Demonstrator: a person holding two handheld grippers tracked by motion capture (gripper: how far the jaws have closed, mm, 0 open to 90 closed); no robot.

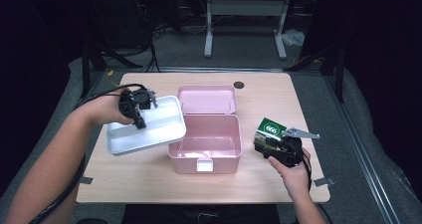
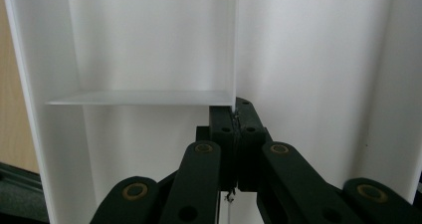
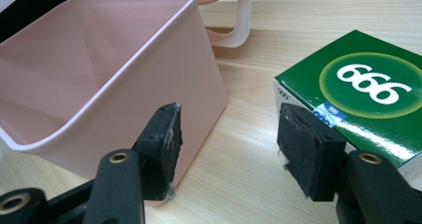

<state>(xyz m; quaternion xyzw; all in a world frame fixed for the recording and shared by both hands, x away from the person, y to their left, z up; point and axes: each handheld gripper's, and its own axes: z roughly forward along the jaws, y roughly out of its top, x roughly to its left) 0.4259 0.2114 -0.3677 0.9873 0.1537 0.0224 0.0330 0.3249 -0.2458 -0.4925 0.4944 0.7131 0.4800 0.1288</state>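
My left gripper [image 1: 139, 120] is shut on a white divided tray [image 1: 160, 129] and holds it tilted in the air, over the table at the left of an open pink box [image 1: 189, 164]. In the left gripper view the jaws pinch the tray's thin divider wall [image 2: 234, 59]. The box's lid [image 1: 206, 99] lies back behind it, and its inside looks bare. My right gripper [image 1: 261, 142] stands open at the box's right, by a green carton [image 1: 271, 129] marked 666. In the right gripper view that carton [image 3: 368, 94] lies just beyond the right pad [image 3: 303, 149], and nothing is between the pads.
The light wooden table [image 1: 278, 94] has a small dark round spot [image 1: 239, 84] near its back edge. A grey metal stand [image 1: 246, 7] and cables are on the floor behind. Bare wood lies in front of the pink box [image 3: 99, 74].
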